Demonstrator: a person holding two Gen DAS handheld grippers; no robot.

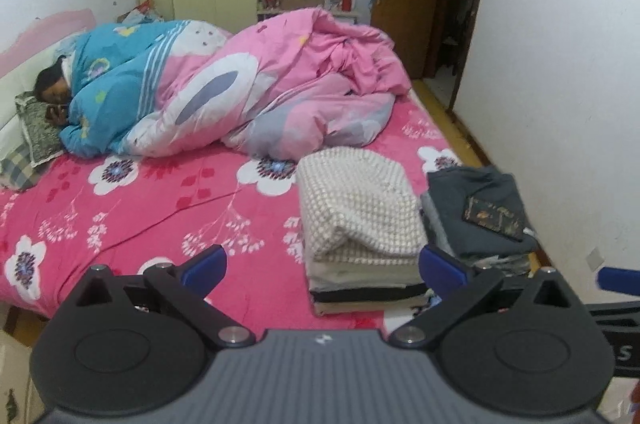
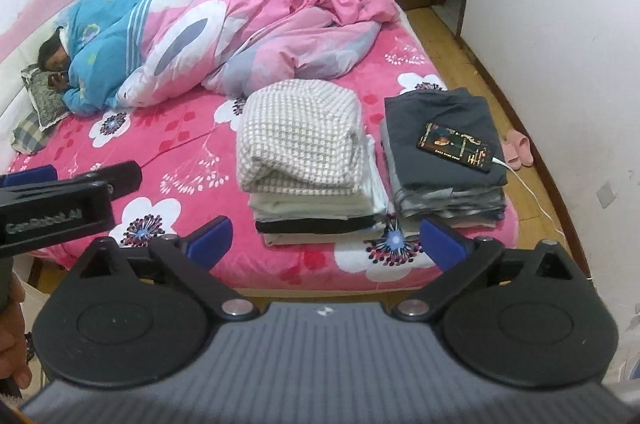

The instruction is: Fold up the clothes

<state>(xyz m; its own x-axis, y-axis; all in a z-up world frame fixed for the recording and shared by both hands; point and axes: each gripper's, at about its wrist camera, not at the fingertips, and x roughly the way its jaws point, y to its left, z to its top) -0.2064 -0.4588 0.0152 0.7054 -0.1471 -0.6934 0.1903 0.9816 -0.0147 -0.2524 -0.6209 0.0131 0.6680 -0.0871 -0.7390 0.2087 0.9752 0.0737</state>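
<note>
- A person [image 2: 56, 64] lay asleep at the far left of the bed [image 2: 168, 128], under a blue and pink quilt [image 2: 240, 24]; any broad sweep toward that side risked tugging the quilt or waking them.
- The left hand-held gripper [image 1: 322, 264] hung over the near edge of the bed with its jaws spread wide and nothing between them. In the right wrist view it showed side-on at the left [image 2: 72, 196], close to the other tool, so the two could have knocked together if both reached in at once.
- The checked cream stack [image 2: 304, 160] of folded clothes sat near the middle of the bed, its rounded top piece bulging; a careless grab at one layer would probably have slid the pile apart.
- The right hand-held gripper [image 2: 326, 242] was likewise wide open and empty, hovering short of both stacks.
- The dark grey stack [image 2: 444, 152] stood just right of the cream one, close to the bed's right edge, with a phone-like slab [image 2: 456, 146] on top and a white cable [image 2: 528, 188] trailing off to the floor. Snagging that cable, or lifting the top garment, looked likely to tip the slab off toward the pink slippers [image 2: 518, 148].
</note>
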